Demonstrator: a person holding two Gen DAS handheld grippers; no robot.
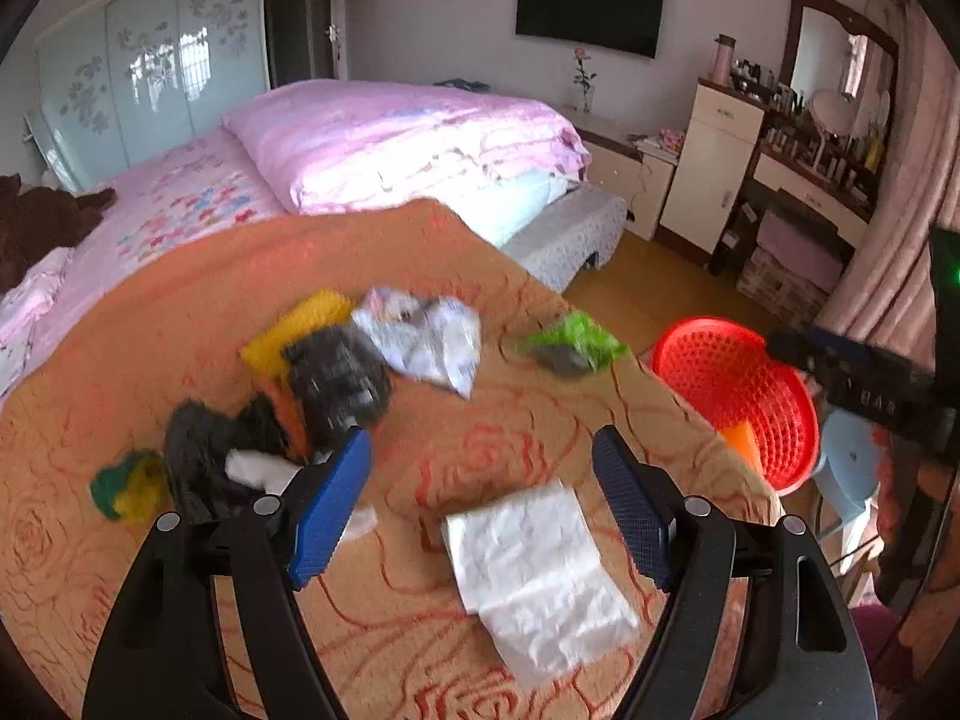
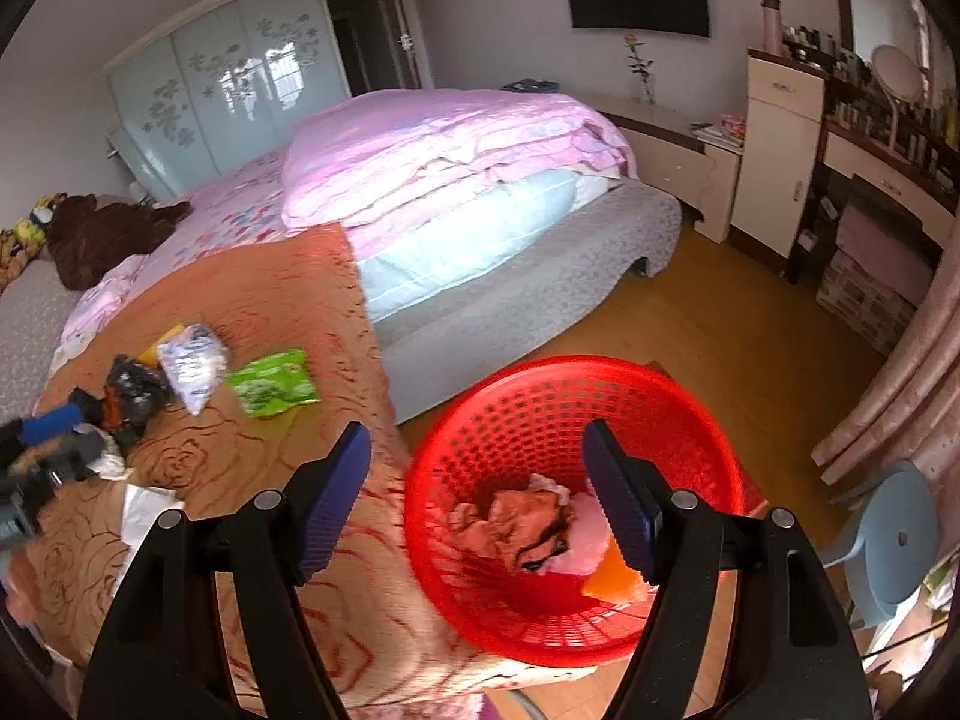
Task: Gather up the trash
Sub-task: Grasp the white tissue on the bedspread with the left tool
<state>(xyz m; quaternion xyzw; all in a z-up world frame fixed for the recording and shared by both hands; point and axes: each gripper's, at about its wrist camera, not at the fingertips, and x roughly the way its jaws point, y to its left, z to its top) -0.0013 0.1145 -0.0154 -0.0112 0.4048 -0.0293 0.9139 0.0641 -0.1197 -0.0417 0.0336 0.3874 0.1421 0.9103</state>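
Observation:
Trash lies on the orange rose-patterned table cloth (image 1: 456, 252). There is a flat crumpled white paper (image 1: 534, 576), black wrappers (image 1: 336, 378), a yellow wrapper (image 1: 300, 324), a white printed wrapper (image 1: 432, 330) and a green packet (image 1: 573, 342). My left gripper (image 1: 483, 441) hangs open above the cloth, just beyond the white paper, with nothing between its fingers. My right gripper (image 2: 477, 432) is open and empty at the near left side of the red mesh basket (image 2: 516, 372). Inside the basket lie a brown-orange crumpled wrapper (image 2: 516, 516) and pink and orange scraps.
The basket stands off the table's right edge, over the wooden floor (image 2: 750, 324). A pale blue stool (image 2: 894, 540) is beside it. A bed with pink bedding (image 1: 390, 138) lies behind the table. A dresser with bottles (image 1: 828, 144) and a curtain (image 2: 912, 360) are on the right.

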